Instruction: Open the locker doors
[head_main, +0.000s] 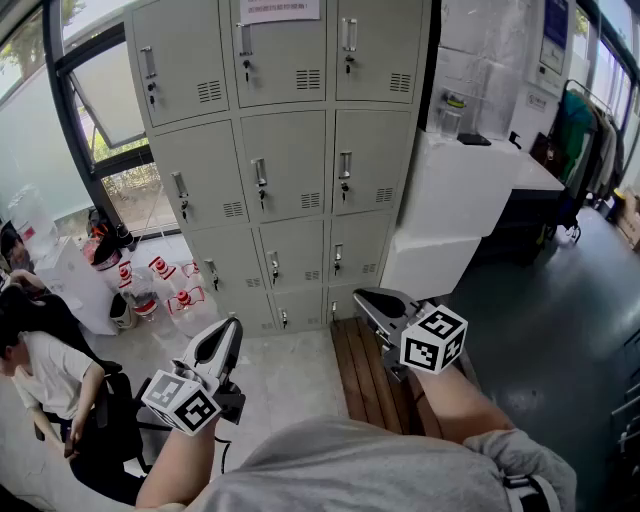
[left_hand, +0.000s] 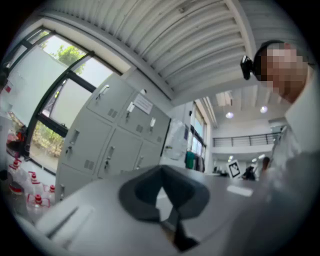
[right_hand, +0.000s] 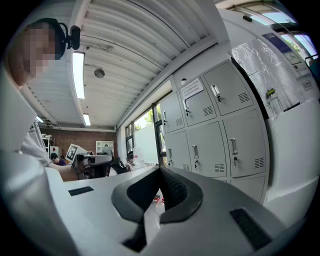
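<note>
Locker doors (head_main: 287, 165) well beyond closed fingers (head_main: 222, 345)

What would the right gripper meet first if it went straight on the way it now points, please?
Probably the lockers, near their left edge by the window; the way there looks free, though depth is hard to judge.

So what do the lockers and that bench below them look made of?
Lockers: likely painted sheet metal, matte pale grey, with punched vent slots and shiny metal handles. Bench: seemingly wood, dark brown slats with gaps between.
</note>
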